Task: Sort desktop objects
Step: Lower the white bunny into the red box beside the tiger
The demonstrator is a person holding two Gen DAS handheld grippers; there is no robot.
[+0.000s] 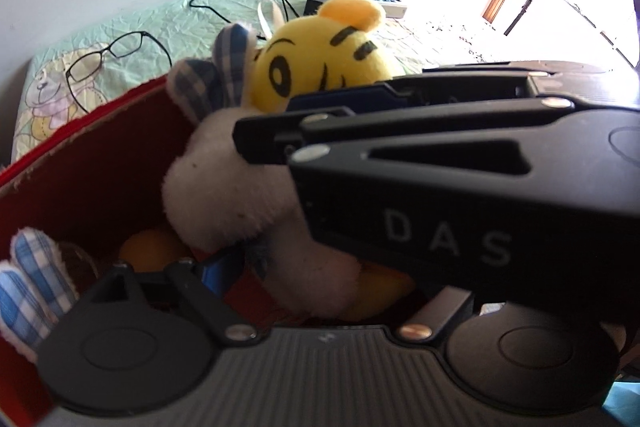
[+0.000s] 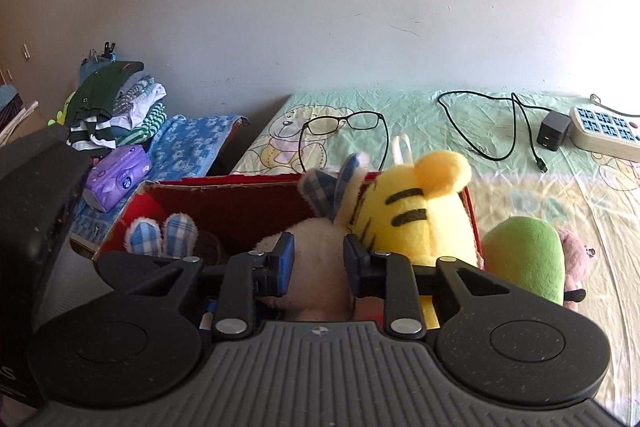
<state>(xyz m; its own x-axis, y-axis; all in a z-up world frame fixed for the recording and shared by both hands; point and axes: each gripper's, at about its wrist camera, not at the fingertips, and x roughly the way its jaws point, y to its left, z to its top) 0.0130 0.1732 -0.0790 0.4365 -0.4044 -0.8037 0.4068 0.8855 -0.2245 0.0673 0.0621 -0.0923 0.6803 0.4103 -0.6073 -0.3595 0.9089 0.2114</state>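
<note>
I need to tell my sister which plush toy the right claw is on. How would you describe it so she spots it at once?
Find the red box at the near edge of the pastel bedsheet. The right claw sits on either side of the white plush rabbit in it, against the yellow striped tiger plush. Unlike its neighbours, it is white with blue-checked ears standing up.

From my feed the black right gripper (image 1: 400, 131) blocks the left gripper's far finger, and the white plush rabbit's (image 2: 316, 267) lower body stays hidden.
</note>
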